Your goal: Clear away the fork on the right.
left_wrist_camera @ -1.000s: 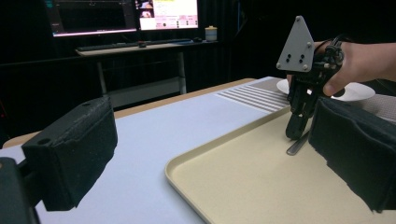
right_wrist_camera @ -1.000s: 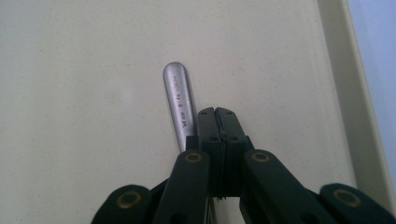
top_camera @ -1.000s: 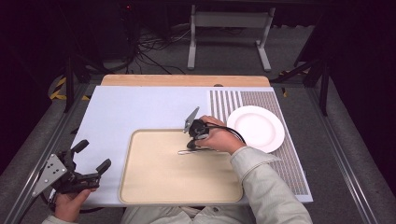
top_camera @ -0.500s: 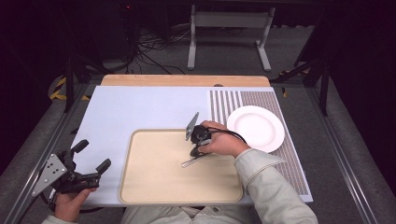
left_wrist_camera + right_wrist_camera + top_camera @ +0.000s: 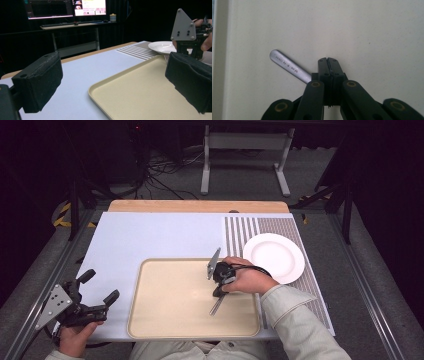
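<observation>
Holding a piece of metal cutlery [image 5: 289,66], your right gripper [image 5: 220,281] sits over the right part of the beige tray [image 5: 165,320] — jaws pressed together, no gap between the pads in the right gripper view, with the flat stamped handle jutting out to the left of them, low over the tray surface. From above, that handle [image 5: 217,304] slants down and toward you from under the gripper, its free end on or just above the tray; whether it touches, you cannot tell. The working end is hidden under the jaws, so fork, spoon or knife stays undecided. Your right hand [image 5: 248,281] wraps the gripper body, with the grey three-cornered plate standing up on its left side.

Your left gripper [image 5: 98,292] rests well apart from all this, at the near left corner of the pale blue table mat [image 5: 150,237], off the tray's left edge. Its jaws stand wide open and hold nothing; in the left gripper view the two black pads [image 5: 38,81] frame the mat and the tray's near corner, with bare surface between them.

Beyond the tray to the right, a white plate [image 5: 274,256] sits on the striped mat [image 5: 240,229] — just beside your right hand, empty as far as the high view shows.
</observation>
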Tool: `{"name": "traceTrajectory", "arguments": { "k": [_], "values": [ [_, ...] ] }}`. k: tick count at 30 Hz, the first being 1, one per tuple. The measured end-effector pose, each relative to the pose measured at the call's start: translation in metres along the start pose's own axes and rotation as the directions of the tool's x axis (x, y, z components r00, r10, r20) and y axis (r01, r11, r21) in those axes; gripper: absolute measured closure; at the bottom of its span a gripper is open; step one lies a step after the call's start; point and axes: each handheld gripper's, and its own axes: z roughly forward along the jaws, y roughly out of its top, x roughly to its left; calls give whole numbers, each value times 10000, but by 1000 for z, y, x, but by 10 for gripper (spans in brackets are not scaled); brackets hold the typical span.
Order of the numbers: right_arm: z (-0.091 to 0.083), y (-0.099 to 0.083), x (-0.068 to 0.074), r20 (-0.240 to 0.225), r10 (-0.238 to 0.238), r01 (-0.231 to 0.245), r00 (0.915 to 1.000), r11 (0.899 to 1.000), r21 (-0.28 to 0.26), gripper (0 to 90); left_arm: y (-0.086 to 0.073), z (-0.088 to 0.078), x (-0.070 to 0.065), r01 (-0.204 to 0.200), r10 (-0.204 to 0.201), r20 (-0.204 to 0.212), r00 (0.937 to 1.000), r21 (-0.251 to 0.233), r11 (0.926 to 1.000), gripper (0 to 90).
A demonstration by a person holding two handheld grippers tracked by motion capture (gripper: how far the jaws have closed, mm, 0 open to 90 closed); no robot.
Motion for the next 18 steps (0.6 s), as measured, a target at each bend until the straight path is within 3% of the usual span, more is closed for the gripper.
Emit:
{"name": "traceTrajectory", "arguments": {
  "k": [7,18],
  "values": [
    [-3,-9,6,-139,142,-140,9998,9997,199,900,0,0,0,-13,13,3,10000,-5,10000,21],
    [-8,-26,11,-191,260,-259,9995,9997,24,900,0,1,0,-26,26,20,10000,11,10000,21]
  ]
}}
